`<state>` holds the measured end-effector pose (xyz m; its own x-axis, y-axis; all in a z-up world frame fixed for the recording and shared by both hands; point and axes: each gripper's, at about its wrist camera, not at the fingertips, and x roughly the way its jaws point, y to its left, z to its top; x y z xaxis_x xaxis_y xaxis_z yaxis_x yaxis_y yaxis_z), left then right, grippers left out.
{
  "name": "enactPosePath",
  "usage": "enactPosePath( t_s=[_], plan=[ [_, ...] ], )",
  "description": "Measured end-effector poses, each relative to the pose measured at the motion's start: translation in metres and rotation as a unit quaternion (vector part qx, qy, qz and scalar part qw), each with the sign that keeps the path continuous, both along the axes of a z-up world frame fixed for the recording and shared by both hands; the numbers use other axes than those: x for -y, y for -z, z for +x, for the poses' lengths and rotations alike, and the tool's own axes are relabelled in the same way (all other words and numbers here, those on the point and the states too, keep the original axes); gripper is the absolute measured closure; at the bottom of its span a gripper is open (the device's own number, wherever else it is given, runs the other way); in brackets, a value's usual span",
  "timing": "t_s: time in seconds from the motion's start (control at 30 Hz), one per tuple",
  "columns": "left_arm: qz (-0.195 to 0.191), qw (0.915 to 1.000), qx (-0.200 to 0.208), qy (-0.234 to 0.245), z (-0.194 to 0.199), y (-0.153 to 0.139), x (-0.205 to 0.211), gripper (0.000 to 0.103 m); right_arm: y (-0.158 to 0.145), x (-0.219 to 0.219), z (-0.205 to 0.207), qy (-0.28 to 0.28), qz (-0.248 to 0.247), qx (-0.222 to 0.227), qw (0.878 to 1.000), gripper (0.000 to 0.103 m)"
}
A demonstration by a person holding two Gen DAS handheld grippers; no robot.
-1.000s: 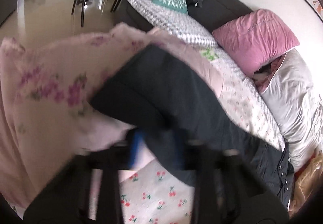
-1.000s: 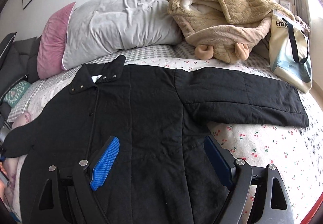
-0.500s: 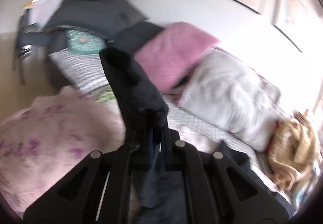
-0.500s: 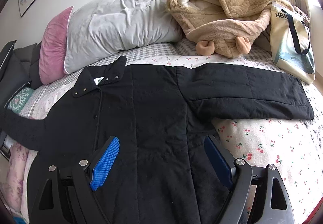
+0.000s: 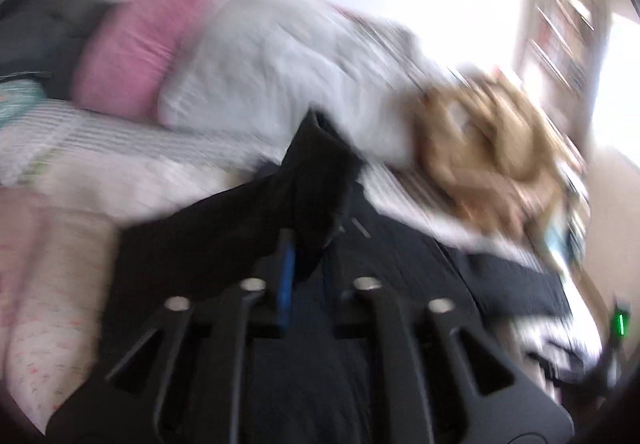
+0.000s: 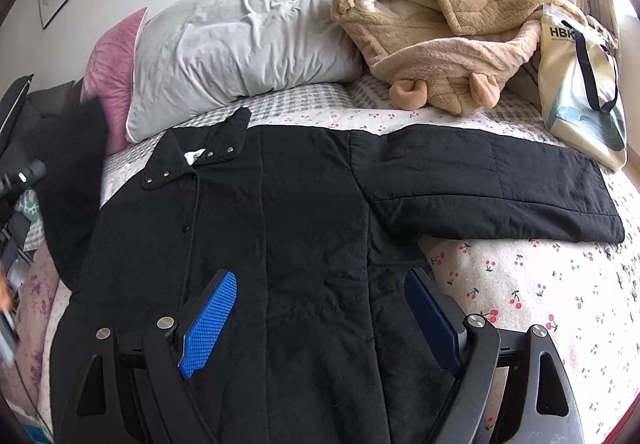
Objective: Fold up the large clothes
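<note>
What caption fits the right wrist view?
Open right gripper hovers over black quilted jacket spread on the cherry-print bed.

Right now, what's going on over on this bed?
A person with a claw in each hand is folding a black coat spread flat on the bed. The left claw is shut on one sleeve, holding it lifted above the coat's body; that view is blurred. The right claw hangs open over the coat's lower half, gripping nothing. The other sleeve lies stretched out flat toward a tote bag.
</note>
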<state>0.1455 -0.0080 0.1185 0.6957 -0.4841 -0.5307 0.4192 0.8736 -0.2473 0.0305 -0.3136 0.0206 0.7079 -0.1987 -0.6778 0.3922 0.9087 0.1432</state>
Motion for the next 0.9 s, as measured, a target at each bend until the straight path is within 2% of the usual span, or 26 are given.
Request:
enactPosePath(
  t_s=[0.03, 0.07, 0.13, 0.2, 0.33, 0.43, 0.53, 0.6, 0.77, 0.8, 0.83, 0.9],
  plan=[
    [0.012, 0.999, -0.02, 0.037, -0.001, 0.009, 0.011, 0.035, 0.0, 0.002, 0.0, 0.0, 0.002, 0.002, 1.0, 0.016],
    [0.033, 0.9974, -0.028, 0.058, -0.005, 0.018, 0.017, 0.028, 0.001, 0.004, 0.001, -0.002, 0.008, 0.006, 1.0, 0.016],
    [0.06, 0.9968, -0.012, 0.051, -0.011, 0.023, 0.012, 0.026, 0.003, 0.008, 0.003, -0.008, 0.023, 0.009, 1.0, 0.016],
    [0.067, 0.9973, -0.01, 0.03, -0.011, 0.026, -0.005, 0.025, 0.006, 0.01, 0.005, -0.011, 0.041, 0.012, 0.999, 0.016],
    [0.051, 0.9968, -0.031, -0.054, 0.003, 0.042, -0.059, 0.022, 0.011, 0.007, 0.017, -0.019, 0.08, 0.022, 0.996, 0.016],
    [0.03, 0.9904, -0.048, -0.126, 0.005, 0.067, -0.108, 0.022, 0.022, -0.003, 0.035, -0.034, 0.119, 0.028, 0.992, 0.016],
    [-0.005, 0.9818, -0.077, -0.173, 0.013, 0.098, -0.138, 0.022, 0.039, -0.025, 0.064, -0.064, 0.148, 0.024, 0.987, 0.017],
    [-0.017, 0.9771, -0.098, -0.189, 0.019, 0.119, -0.148, 0.023, 0.052, -0.037, 0.083, -0.083, 0.168, 0.024, 0.982, 0.02],
    [0.021, 0.9815, -0.088, -0.169, 0.025, 0.147, -0.139, 0.023, 0.094, -0.06, 0.143, -0.087, 0.232, 0.011, 0.969, 0.037],
    [0.026, 0.9817, -0.089, -0.166, 0.026, 0.152, -0.137, 0.023, 0.106, -0.069, 0.155, -0.087, 0.219, -0.009, 0.972, 0.044],
    [0.03, 0.9812, -0.092, -0.167, 0.027, 0.157, -0.138, 0.023, 0.117, -0.078, 0.165, -0.089, 0.195, -0.031, 0.976, 0.059],
    [0.046, 0.9771, -0.105, -0.18, 0.033, 0.167, -0.141, 0.023, 0.128, -0.092, 0.169, -0.09, 0.161, -0.052, 0.981, 0.081]
  ],
)
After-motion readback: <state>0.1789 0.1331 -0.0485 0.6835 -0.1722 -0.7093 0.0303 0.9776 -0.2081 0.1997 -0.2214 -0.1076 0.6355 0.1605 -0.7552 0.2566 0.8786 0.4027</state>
